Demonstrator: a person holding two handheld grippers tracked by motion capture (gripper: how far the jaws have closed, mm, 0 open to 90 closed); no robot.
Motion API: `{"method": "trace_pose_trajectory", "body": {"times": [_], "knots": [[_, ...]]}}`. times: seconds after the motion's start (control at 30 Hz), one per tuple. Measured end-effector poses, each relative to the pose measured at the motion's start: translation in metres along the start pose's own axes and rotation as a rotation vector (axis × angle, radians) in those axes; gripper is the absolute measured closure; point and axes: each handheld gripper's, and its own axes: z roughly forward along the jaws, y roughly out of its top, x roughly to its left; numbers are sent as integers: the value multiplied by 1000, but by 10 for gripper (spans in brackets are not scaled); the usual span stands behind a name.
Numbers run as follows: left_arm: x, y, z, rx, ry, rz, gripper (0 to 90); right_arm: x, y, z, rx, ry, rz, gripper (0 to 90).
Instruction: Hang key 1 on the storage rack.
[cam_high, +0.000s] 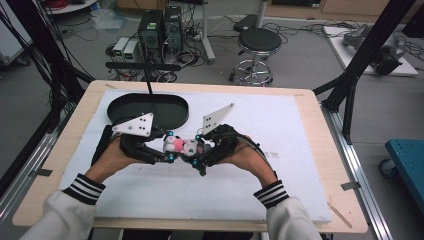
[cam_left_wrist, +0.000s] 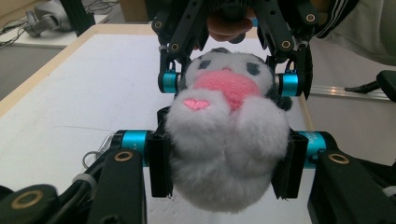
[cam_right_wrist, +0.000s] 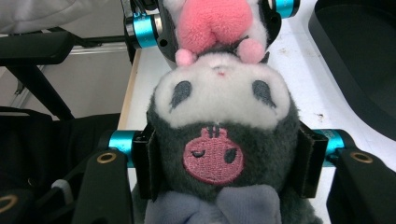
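Note:
A small plush toy (cam_high: 184, 146), white and grey with a pink belly, hangs between my two grippers above the white mat (cam_high: 280, 130). My left gripper (cam_high: 167, 150) is shut on its white lower body (cam_left_wrist: 226, 154). My right gripper (cam_high: 196, 152) is shut on its dark grey head (cam_right_wrist: 219, 140), which bears a pink skull patch. In the left gripper view the right gripper's jaws clamp the toy's head farther off (cam_left_wrist: 229, 79). In the right gripper view the left gripper's blue-capped jaws hold the pink belly (cam_right_wrist: 212, 18) at the top.
A black oval tray (cam_high: 148, 110) lies on the mat at the back left, just behind my left hand. The mat covers a wooden table (cam_high: 320, 150). Beyond the table stand a black stool (cam_high: 258, 42) and computer boxes (cam_high: 160, 30) on the floor.

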Motion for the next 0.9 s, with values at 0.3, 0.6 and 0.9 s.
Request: {"method": "trace_pose_trajectory", "body": {"times": [0.3, 0.6, 0.9], "knots": [[1, 0, -3, 9, 24, -13, 539, -1, 0, 3, -15, -20, -40, 198], [4, -3, -11, -14, 72, -54, 538, 7, -5, -16, -147, -191, -14, 6], [9, -4, -21, -40, 148, -91, 536, 16, -33, -43, -237, -303, 55, 6]]}}
